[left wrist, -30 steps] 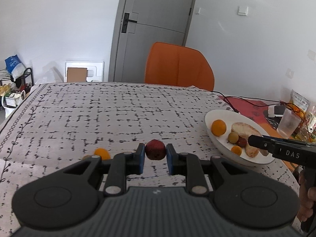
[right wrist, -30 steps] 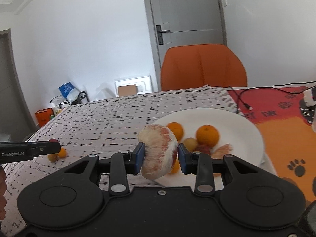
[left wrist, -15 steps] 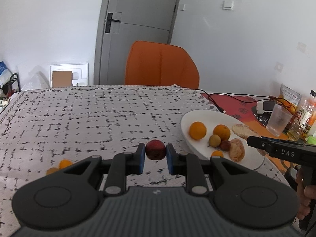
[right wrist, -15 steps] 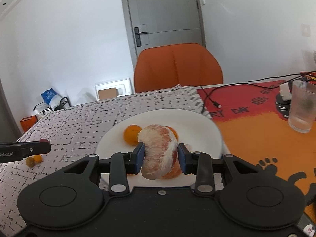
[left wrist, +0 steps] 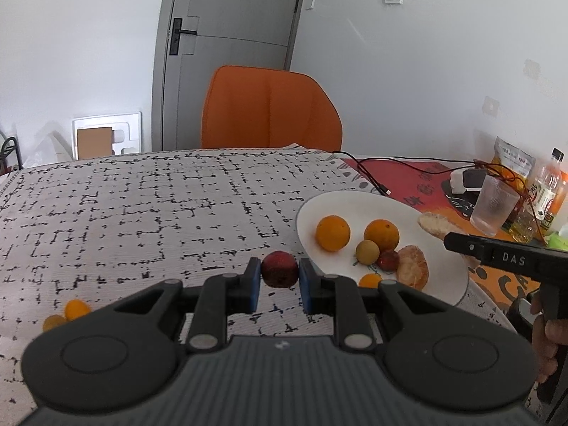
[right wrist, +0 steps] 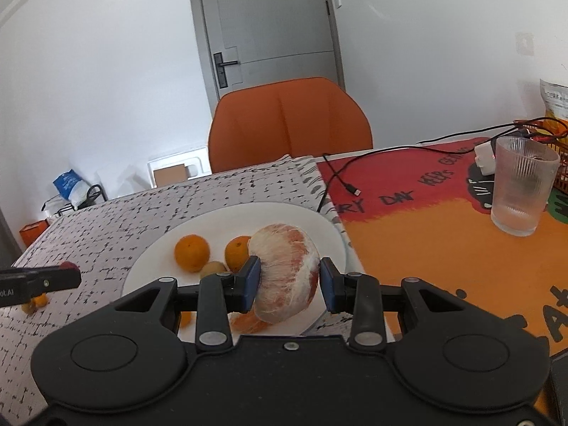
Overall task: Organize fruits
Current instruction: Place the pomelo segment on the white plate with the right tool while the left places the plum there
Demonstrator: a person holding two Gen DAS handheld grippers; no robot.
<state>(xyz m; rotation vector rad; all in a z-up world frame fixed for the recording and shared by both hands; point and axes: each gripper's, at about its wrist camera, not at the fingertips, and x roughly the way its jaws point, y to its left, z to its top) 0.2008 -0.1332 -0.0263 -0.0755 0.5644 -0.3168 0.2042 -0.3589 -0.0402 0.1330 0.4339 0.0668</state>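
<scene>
My left gripper [left wrist: 279,278] is shut on a small dark red fruit [left wrist: 279,269], held above the tablecloth just left of the white plate [left wrist: 440,284]. The plate holds two oranges [left wrist: 332,233], a small yellow-green fruit [left wrist: 367,251], a red fruit, a peeled segment [left wrist: 412,270] and a tiny orange one. My right gripper [right wrist: 288,280] is shut on a large peeled pomelo piece [right wrist: 285,269], held over the plate's [right wrist: 149,259] right side. Two small orange fruits [left wrist: 76,309] lie on the cloth at the left.
A ribbed glass [right wrist: 522,190] stands on the orange mat to the right. A black cable [right wrist: 340,177] lies behind the plate. Bottles and a snack bag [left wrist: 543,191] sit at the far right. An orange chair [left wrist: 269,110] stands behind the table.
Both grippers have moved right. The left one, holding the red fruit, is now closer to the plate. The right one has carried the pomelo piece over the plate's right part.
</scene>
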